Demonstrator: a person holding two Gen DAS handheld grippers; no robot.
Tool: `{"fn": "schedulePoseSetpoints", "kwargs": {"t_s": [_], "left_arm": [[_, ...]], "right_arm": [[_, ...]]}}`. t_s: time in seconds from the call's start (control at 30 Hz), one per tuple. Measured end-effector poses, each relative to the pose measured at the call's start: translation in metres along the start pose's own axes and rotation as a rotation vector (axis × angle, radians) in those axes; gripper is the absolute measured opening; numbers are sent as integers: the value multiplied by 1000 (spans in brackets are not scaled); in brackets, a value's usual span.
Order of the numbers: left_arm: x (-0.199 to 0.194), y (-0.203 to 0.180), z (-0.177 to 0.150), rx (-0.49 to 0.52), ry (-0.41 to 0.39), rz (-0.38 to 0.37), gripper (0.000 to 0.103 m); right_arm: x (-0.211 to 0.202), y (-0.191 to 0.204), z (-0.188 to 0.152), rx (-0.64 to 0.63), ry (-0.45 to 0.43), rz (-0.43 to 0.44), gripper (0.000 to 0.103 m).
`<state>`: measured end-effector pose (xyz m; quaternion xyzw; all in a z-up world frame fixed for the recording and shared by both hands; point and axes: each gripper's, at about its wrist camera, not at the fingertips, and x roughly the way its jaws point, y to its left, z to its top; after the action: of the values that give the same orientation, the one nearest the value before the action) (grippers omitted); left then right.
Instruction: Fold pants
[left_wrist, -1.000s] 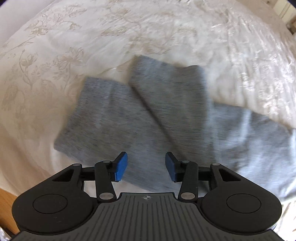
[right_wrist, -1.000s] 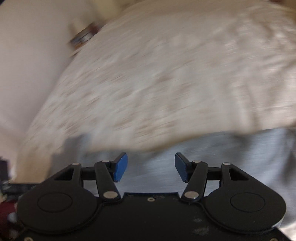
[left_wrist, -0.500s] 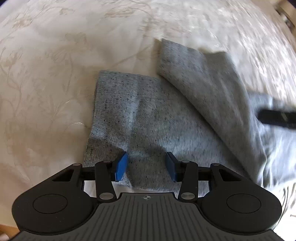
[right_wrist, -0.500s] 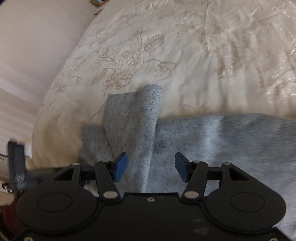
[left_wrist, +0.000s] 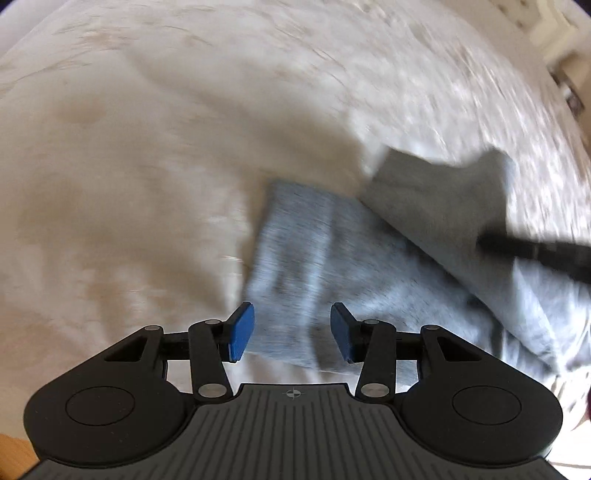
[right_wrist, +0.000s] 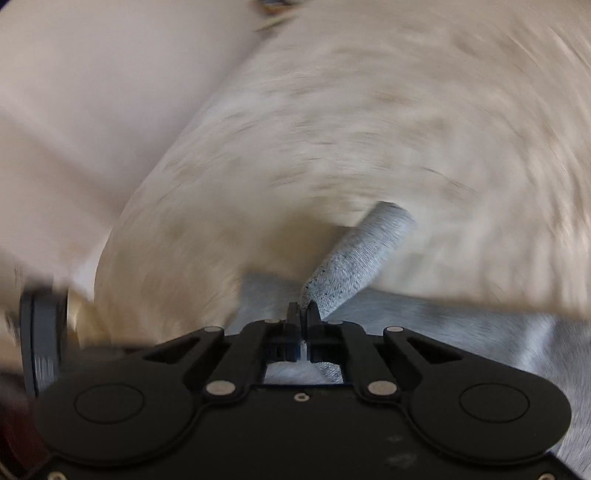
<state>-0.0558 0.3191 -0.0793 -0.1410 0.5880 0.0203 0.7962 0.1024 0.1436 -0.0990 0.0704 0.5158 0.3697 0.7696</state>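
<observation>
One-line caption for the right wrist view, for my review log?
Right gripper, jaws just closed, pinches a leg of the grey pants above the cream floral bedspread.

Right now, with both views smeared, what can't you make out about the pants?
- Waist end of the pants: cut off at the right edge, left wrist view.
- Bedspread pattern: motion blur, both views.
- Right tongs: shut on a pant leg; which leg is unclear.
- Fabric behind the pinch: hidden by the tongs' body.

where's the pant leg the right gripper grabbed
In the right wrist view the pant leg is pinched in the right gripper at centre, its cuff sticking up over the bedspread, with the rest of the grey pants below.
</observation>
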Motion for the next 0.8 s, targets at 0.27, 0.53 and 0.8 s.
{"fn": "schedulePoseSetpoints", "kwargs": {"t_s": [0.27, 0.53, 0.8], "left_arm": [[-25, 36, 4, -129, -57, 11, 45], [-17, 28, 8, -89, -46, 1, 45], [-20, 44, 10, -132, -58, 24, 46]], "right_arm": [[64, 80, -66, -472, 183, -153, 10], [56, 107, -82, -614, 76, -182, 46], [58, 126, -69, -721, 42, -158, 48]]}}
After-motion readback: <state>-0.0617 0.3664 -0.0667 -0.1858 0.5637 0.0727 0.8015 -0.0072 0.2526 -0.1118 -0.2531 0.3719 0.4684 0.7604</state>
